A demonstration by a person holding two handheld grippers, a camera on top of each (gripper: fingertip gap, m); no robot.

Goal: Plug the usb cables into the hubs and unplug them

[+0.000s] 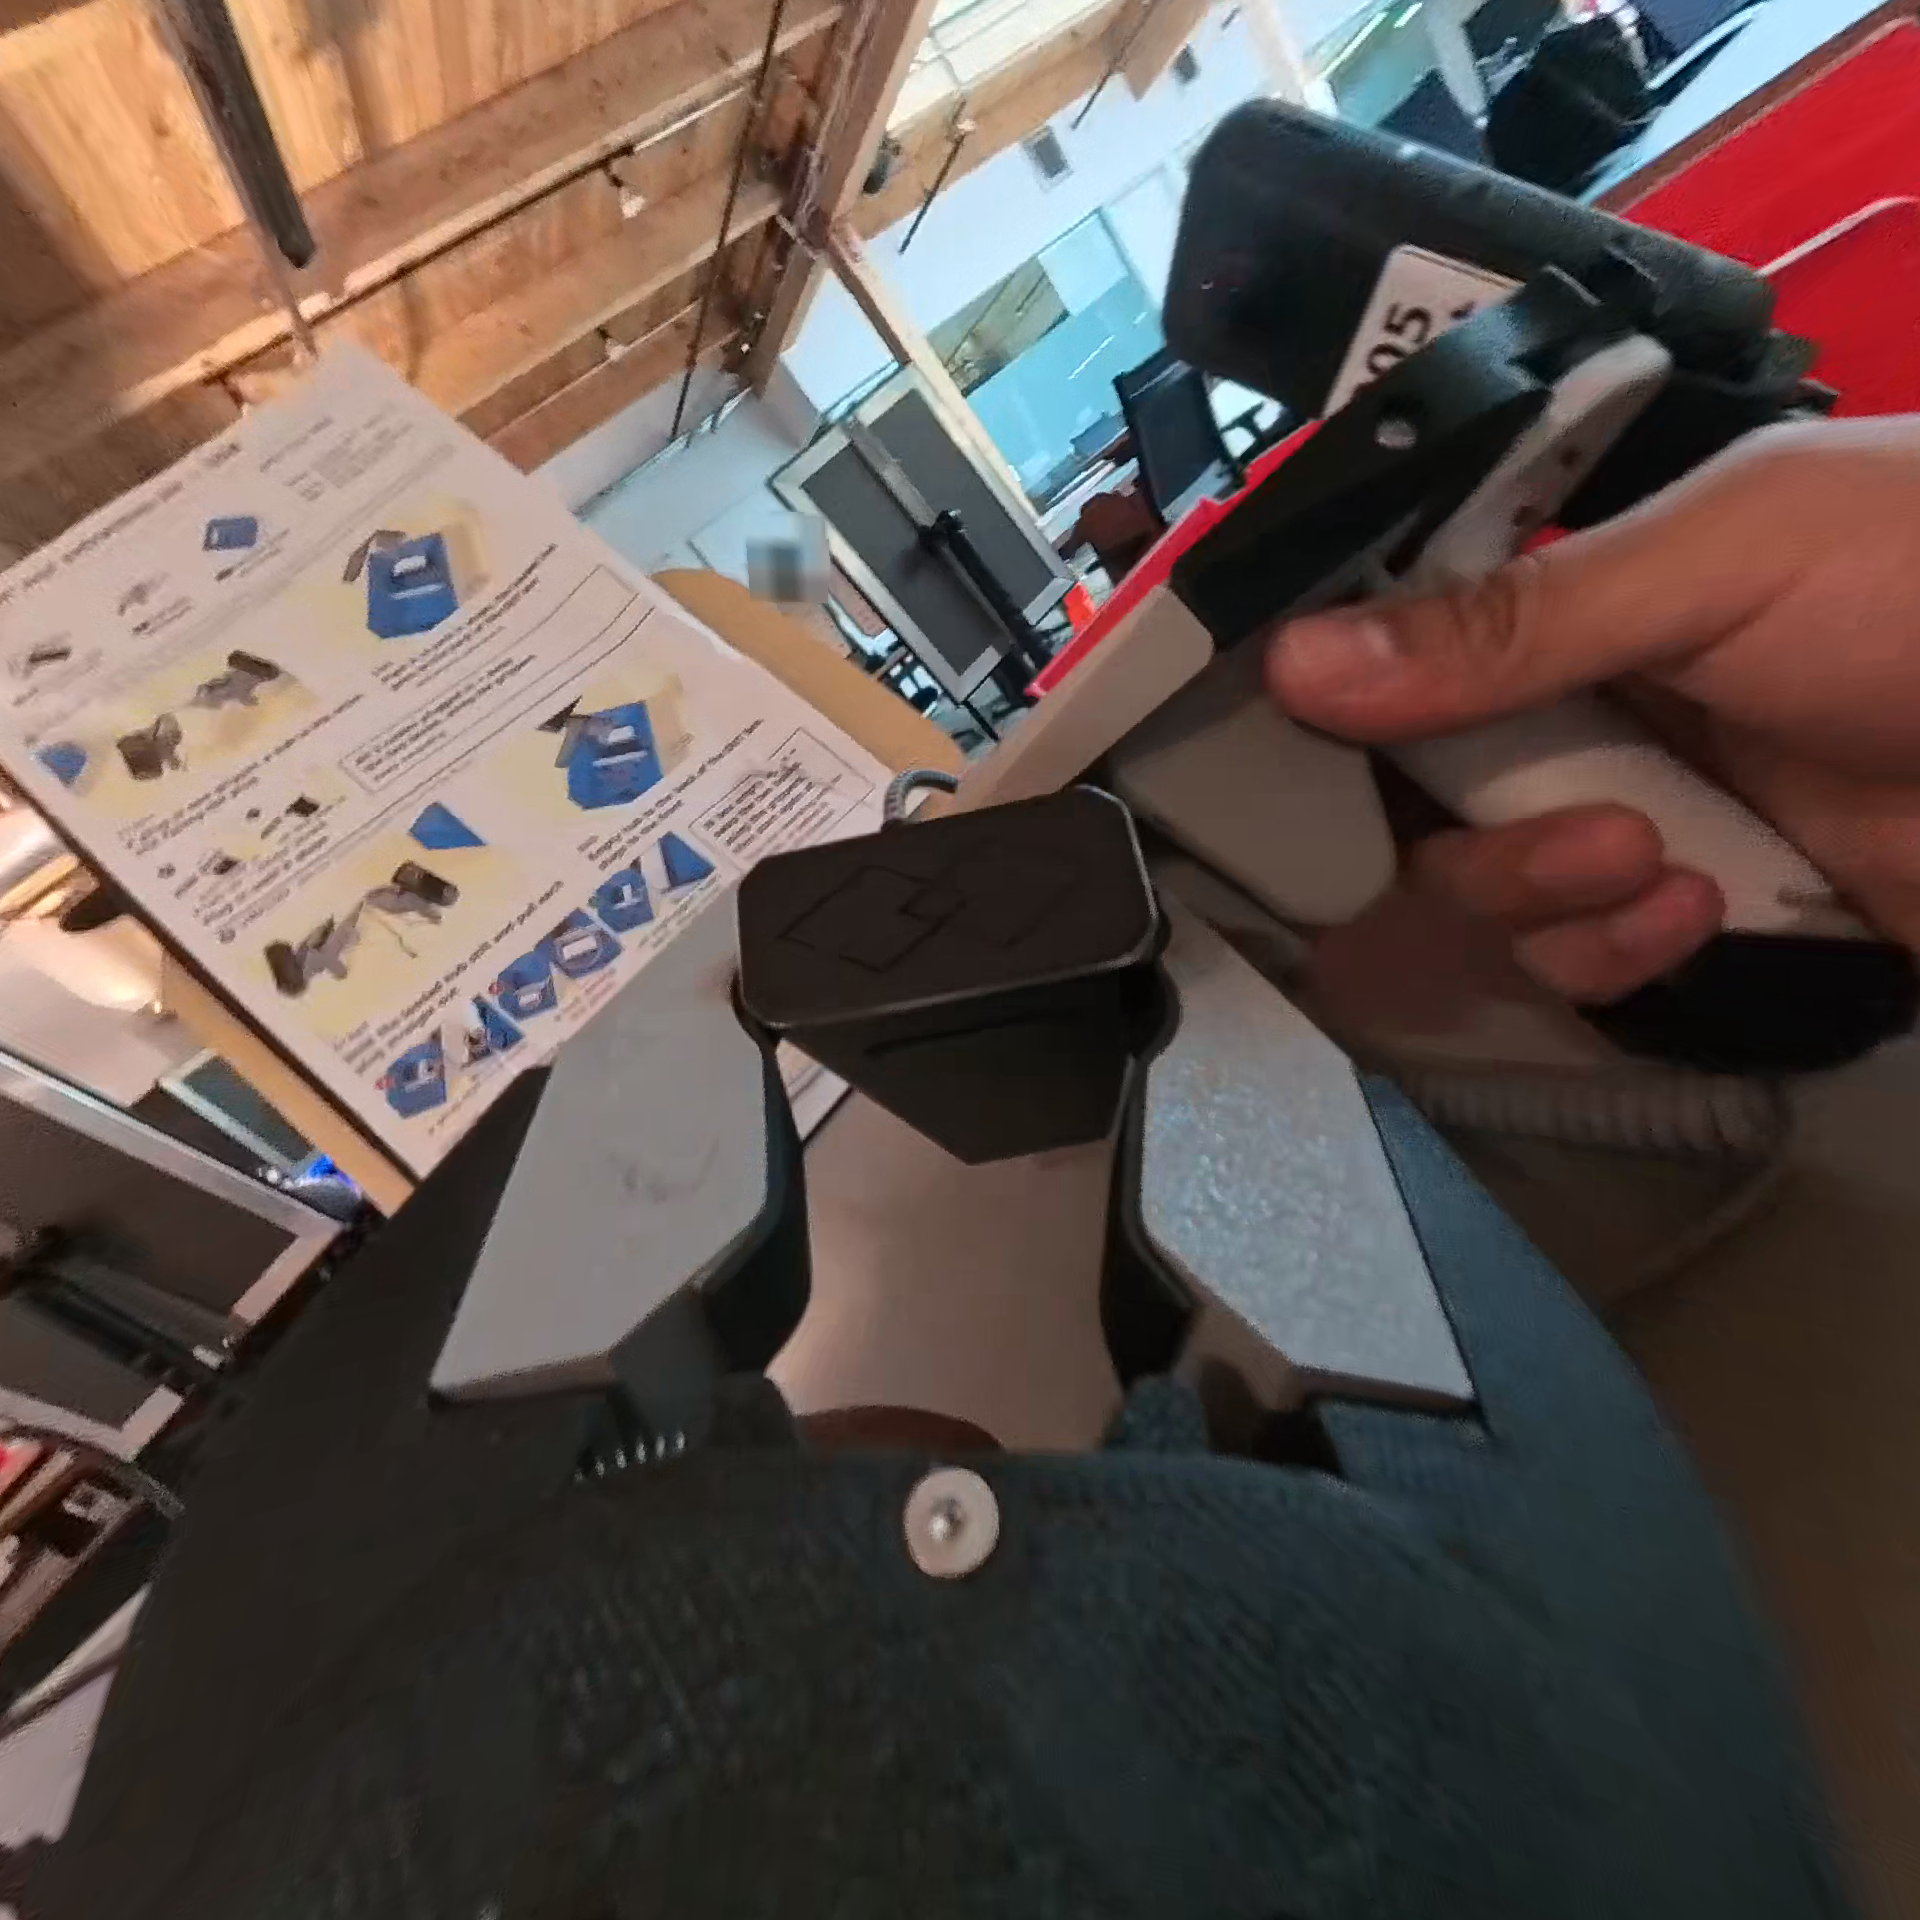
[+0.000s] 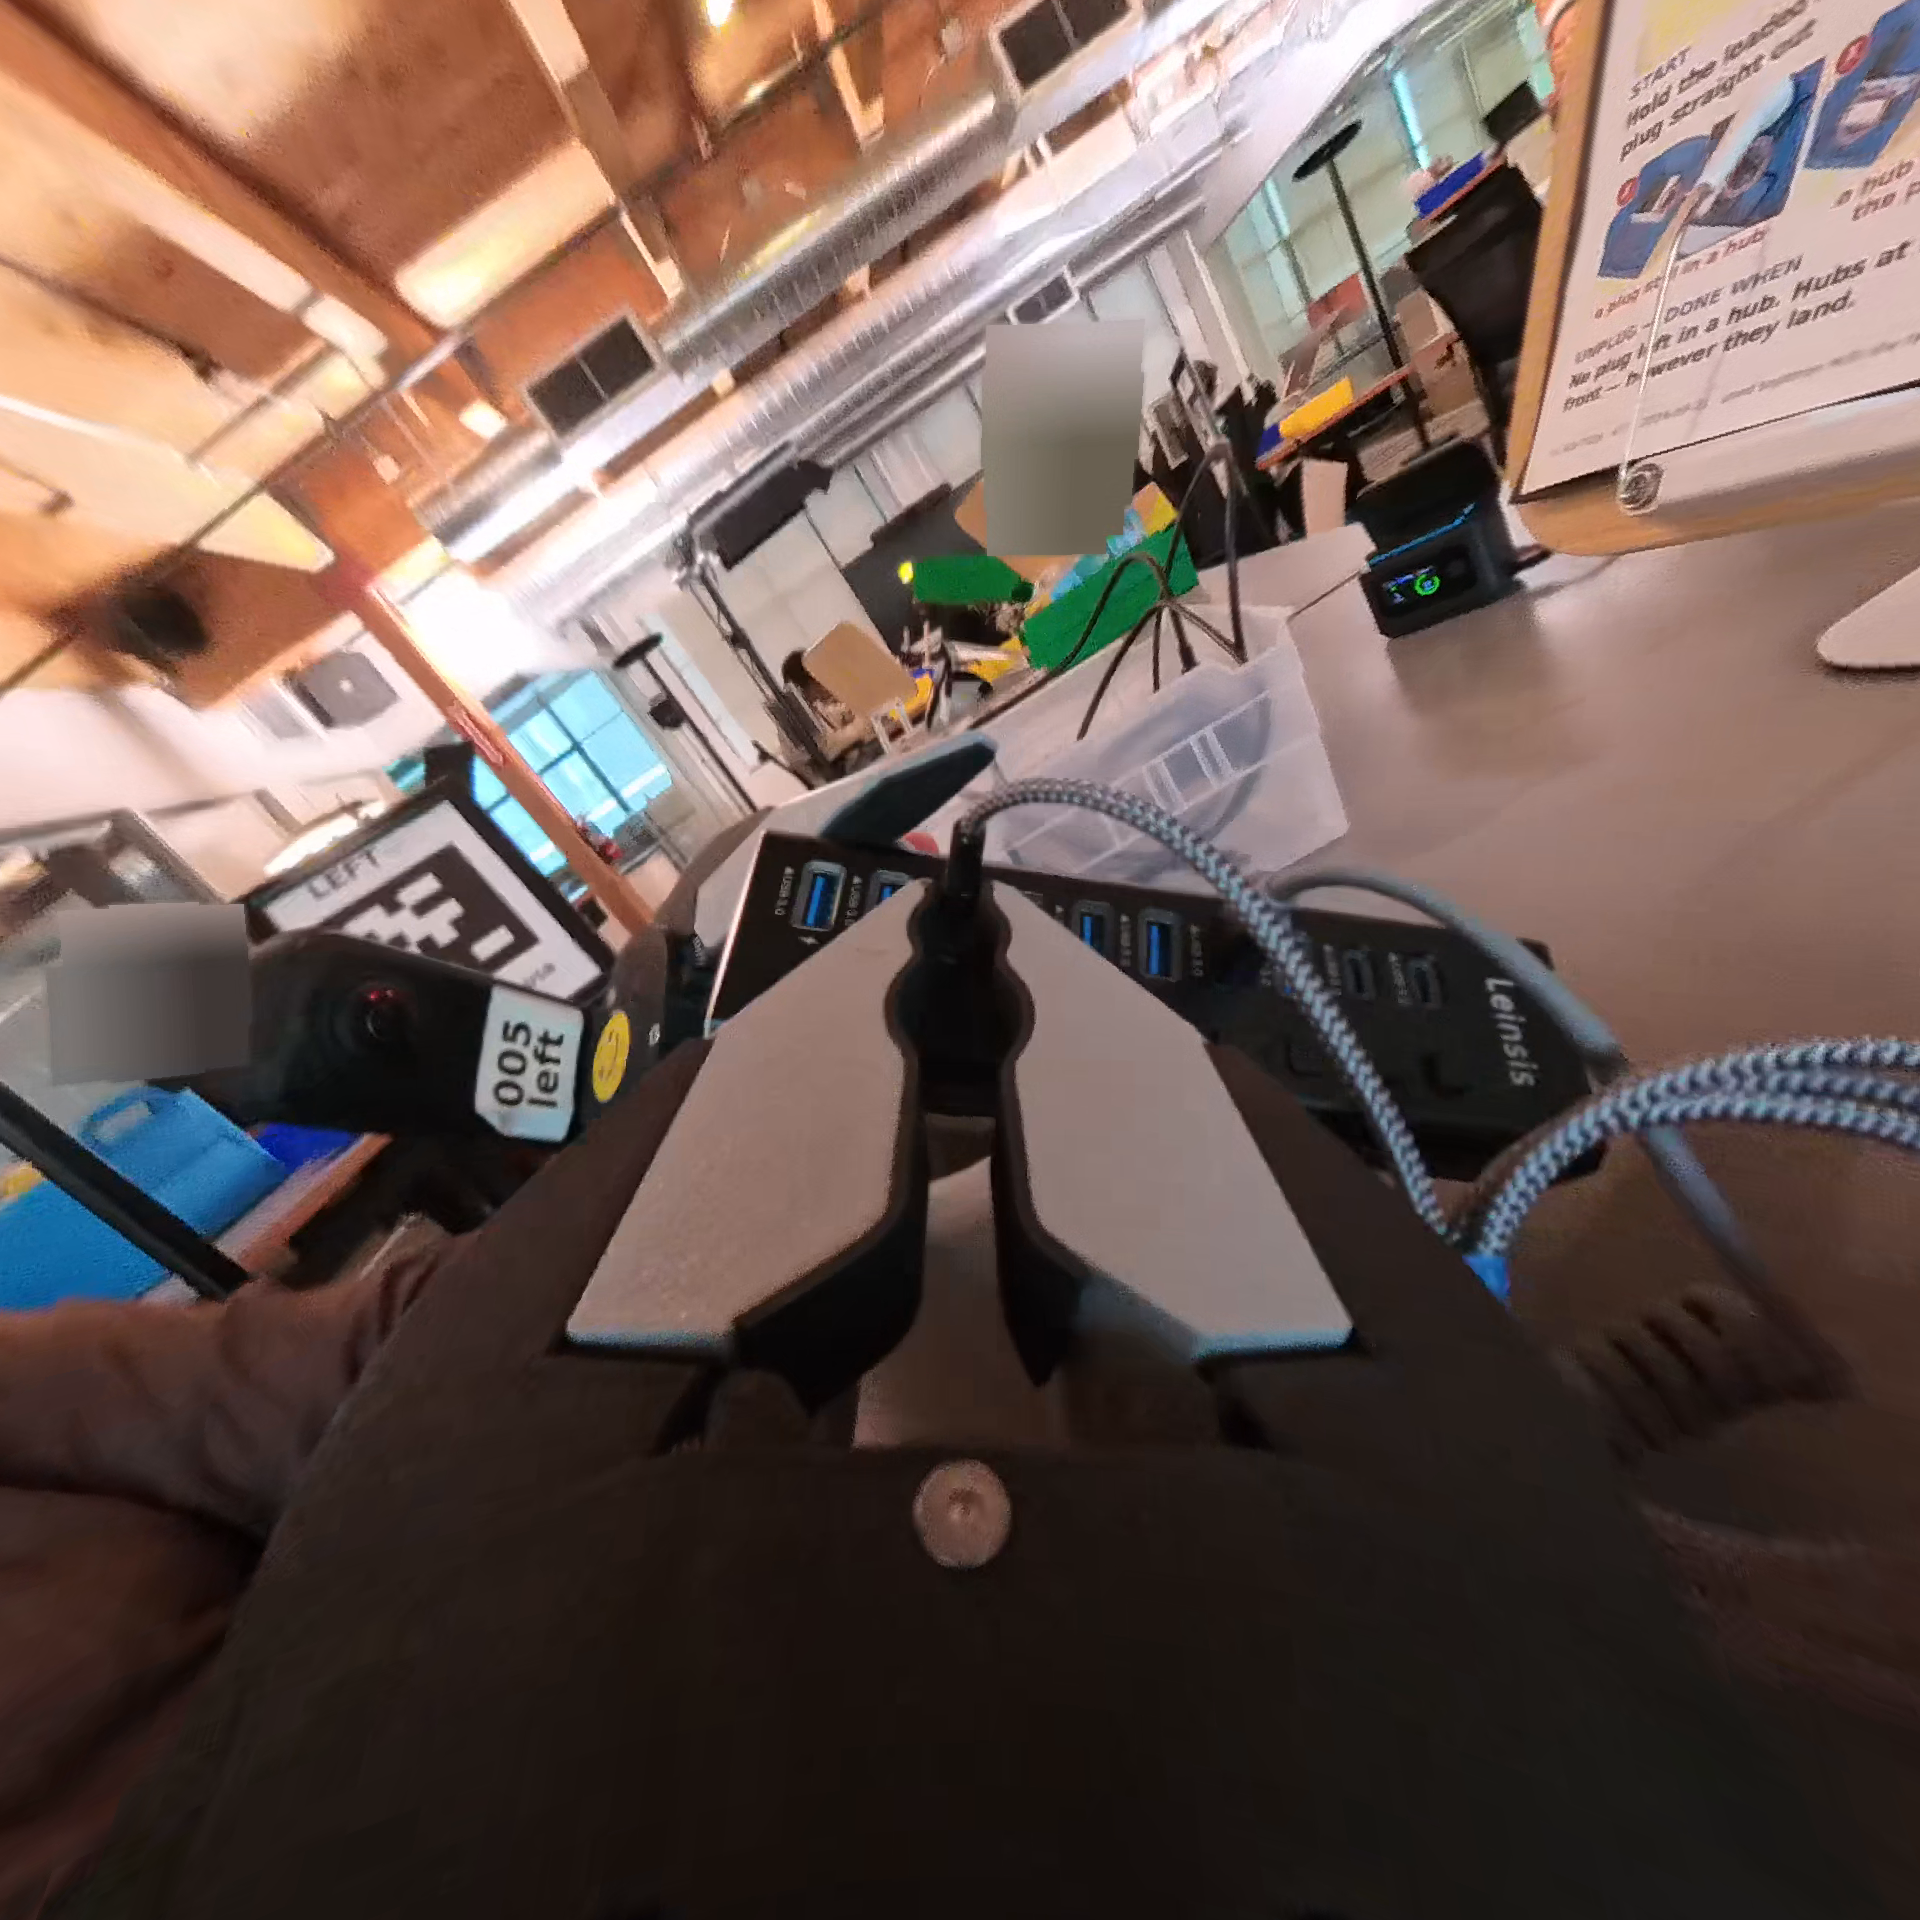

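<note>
Two hand-held grippers engaged: left hand-held gripper (image 1: 951, 997) pinching black hub (image 1: 943, 925), frame centre; right hand-held gripper (image 2: 958, 914) pinching braided cable's plug (image 2: 961, 883), seemingly seated. Risk: angled pull bends connector.

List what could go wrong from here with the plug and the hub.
1. The right gripper pinches only the black plug; whether it lines up with a port is hidden, so it may jam or slip.
2. The left gripper clamps just one end of the black hub, which may twist under a push.
3. The braided cable loops across the hub's ports and could snag.
</note>
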